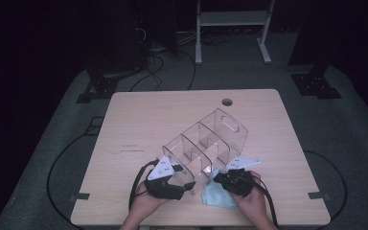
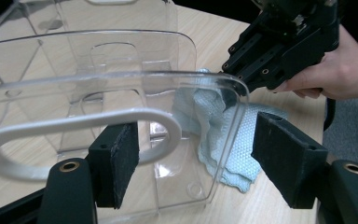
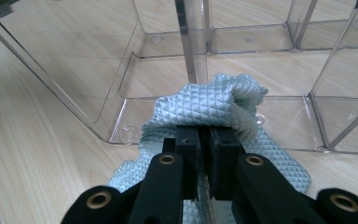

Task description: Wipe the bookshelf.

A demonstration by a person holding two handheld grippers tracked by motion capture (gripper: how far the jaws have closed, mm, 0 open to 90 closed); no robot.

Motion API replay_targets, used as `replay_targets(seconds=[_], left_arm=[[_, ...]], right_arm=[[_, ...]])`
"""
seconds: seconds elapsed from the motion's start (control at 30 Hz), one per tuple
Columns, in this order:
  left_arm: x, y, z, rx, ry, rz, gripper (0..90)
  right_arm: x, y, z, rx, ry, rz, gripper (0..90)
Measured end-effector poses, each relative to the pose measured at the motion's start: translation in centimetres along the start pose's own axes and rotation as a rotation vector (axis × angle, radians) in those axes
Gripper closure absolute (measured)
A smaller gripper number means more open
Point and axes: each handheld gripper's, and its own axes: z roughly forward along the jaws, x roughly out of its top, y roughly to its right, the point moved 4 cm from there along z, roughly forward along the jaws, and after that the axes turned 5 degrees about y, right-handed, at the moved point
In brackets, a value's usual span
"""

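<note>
A clear plastic organizer with several compartments lies tipped on the wooden table. My left gripper is at its near end. In the left gripper view this gripper is open, and its jaws straddle the corner of the organizer's end wall beside the handle cutout. A light blue waffle cloth lies at the organizer's near right side. My right gripper is shut on a bunched fold of the cloth, which presses against the organizer's clear wall. The left gripper view shows the right gripper and cloth through the plastic.
A round cable hole sits near the table's far edge. Bare wood stretches to the left and behind the organizer. The table's front edge runs just under both hands. Cables and a white metal stand are on the grey floor beyond.
</note>
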Motion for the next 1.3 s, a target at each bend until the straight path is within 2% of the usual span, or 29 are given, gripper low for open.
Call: replay_targets(seconds=[0.13,0.37,0.53,0.73,0.83,1.1,1.23,1.27,1.3], left_arm=[[-0.3,-0.5,-1.1,0.027,-0.008,0.003,31.2],[0.0,-3.0,-3.4,0.115,0.026,-0.016,29.3],[-0.2,-4.6,-3.8,0.181,0.023,-0.02,28.7],[-0.6,-6.3,-3.2,0.2,0.002,-0.028,25.6],[-0.5,-6.9,-2.8,0.192,0.003,-0.037,22.8],[-0.2,-7.6,-1.5,0.181,-0.006,-0.036,20.4],[-0.4,-7.9,-0.9,0.177,-0.008,-0.039,26.0],[-0.4,-7.8,-0.8,0.168,0.004,-0.037,29.7],[-0.4,-7.8,-0.6,0.177,0.003,-0.029,34.8]], right_arm=[[0.0,0.1,0.0,-0.001,-0.004,-0.001,84.1],[-0.1,0.2,0.1,-0.003,-0.003,0.0,84.0],[0.0,0.2,0.0,-0.003,0.003,0.004,84.0],[0.0,0.3,0.0,-0.002,0.001,0.007,84.0],[-0.1,0.3,0.1,-0.002,0.0,0.005,84.0],[0.0,0.2,0.0,0.005,-0.002,0.001,83.9],[0.2,0.1,-0.3,0.004,0.003,-0.005,84.0],[0.3,0.2,-0.4,0.005,0.007,-0.004,84.0],[0.4,0.3,-0.5,0.003,0.012,-0.001,84.0]])
